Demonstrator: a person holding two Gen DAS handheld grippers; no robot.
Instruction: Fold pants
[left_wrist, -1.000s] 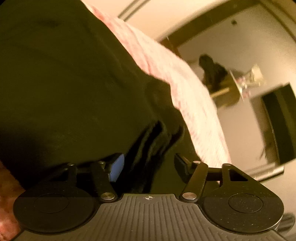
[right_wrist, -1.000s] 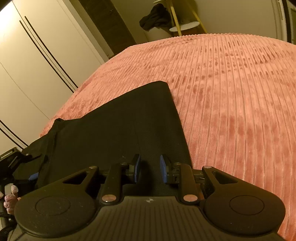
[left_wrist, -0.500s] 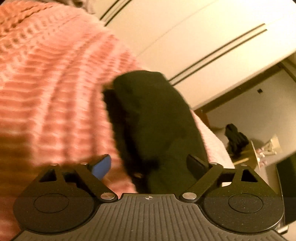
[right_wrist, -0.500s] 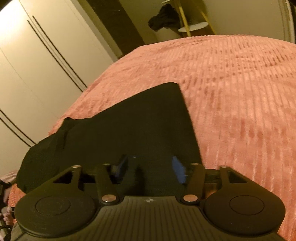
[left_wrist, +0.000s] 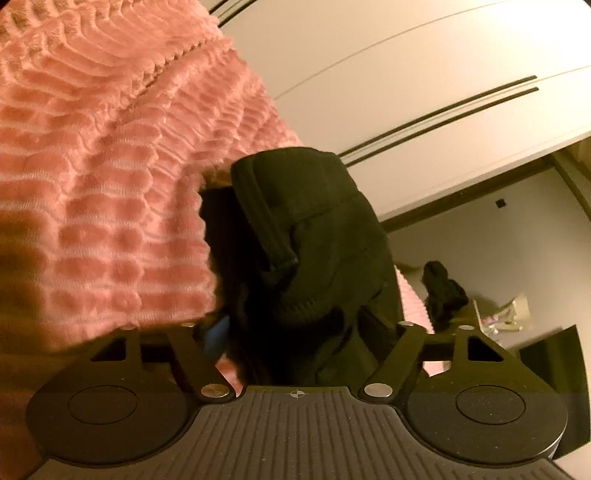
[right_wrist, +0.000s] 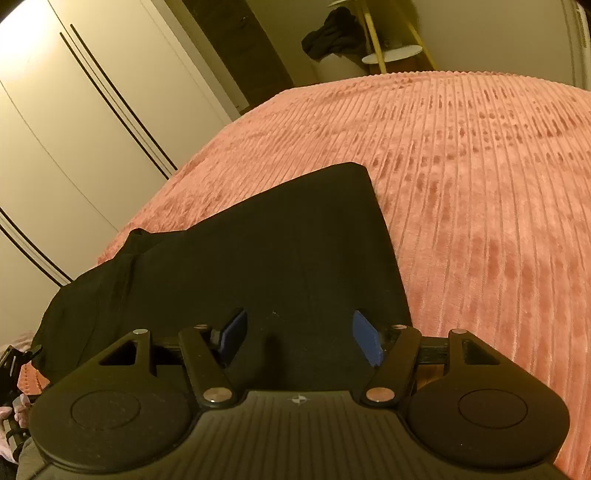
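- Two grippers, one pair of black pants (right_wrist: 280, 258), flat on the pink bedspread (right_wrist: 480, 192).
- Your right gripper (right_wrist: 299, 336): jaws wide, just opened, over the near edge.
- Your left gripper (left_wrist: 295, 328): jaws just narrowed, bunched end between them; grip unclear.

Our right gripper (right_wrist: 297, 338) was pinching the black pants (right_wrist: 266, 258); now its jaws have just opened. Our left gripper (left_wrist: 295, 332) swung round to the bunched pants end, its jaws closing a bit.
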